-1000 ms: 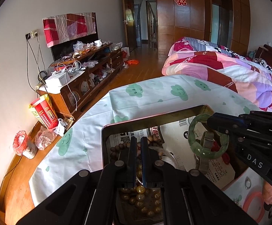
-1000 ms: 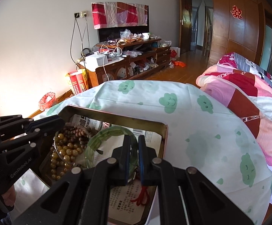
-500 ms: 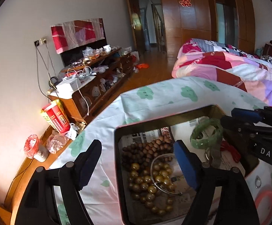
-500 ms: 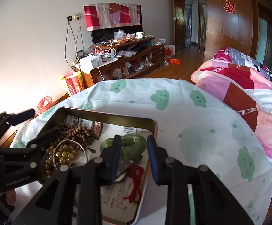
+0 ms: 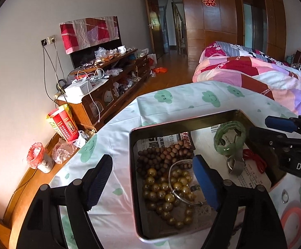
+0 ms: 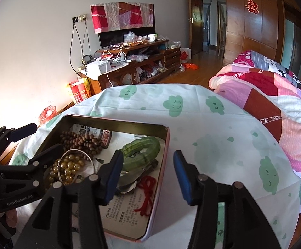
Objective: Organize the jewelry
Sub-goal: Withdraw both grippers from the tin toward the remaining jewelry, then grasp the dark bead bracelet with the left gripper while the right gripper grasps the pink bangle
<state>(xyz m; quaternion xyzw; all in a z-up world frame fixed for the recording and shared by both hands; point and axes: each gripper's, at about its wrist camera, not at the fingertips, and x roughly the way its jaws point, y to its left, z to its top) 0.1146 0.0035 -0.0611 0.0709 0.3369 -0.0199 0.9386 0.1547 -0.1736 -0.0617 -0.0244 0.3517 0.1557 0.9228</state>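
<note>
A metal tin (image 6: 164,157) sits on a table with a white cloth (image 6: 212,145) that has green smiling clouds on it. The tin has printed paper (image 6: 127,207) on its floor.

The left gripper (image 5: 152,178) is wide open and holds nothing. One pad hangs over the cloth just outside the tin, and the other hangs over the beads inside it. Under it lie a string of gold beads (image 5: 167,188) and a string of brown wooden beads (image 5: 163,155), touching each other. A thin silver bangle (image 5: 179,178) lies on top of the gold beads.

The right gripper (image 6: 148,174) is partly open, and its jaws are opening. Nothing is pressed between the pads. Its left pad is inside the tin, right by the green bangle (image 6: 142,152). Its right pad is outside the tin's wall, over the cloth. The green bangle lies in the far right part of the tin, tipped up on a shiny metal thing (image 6: 138,176). A red cord (image 6: 147,193) lies just beside them on the paper.

A pink ring (image 5: 291,226) lies on the cloth outside the tin.
</note>
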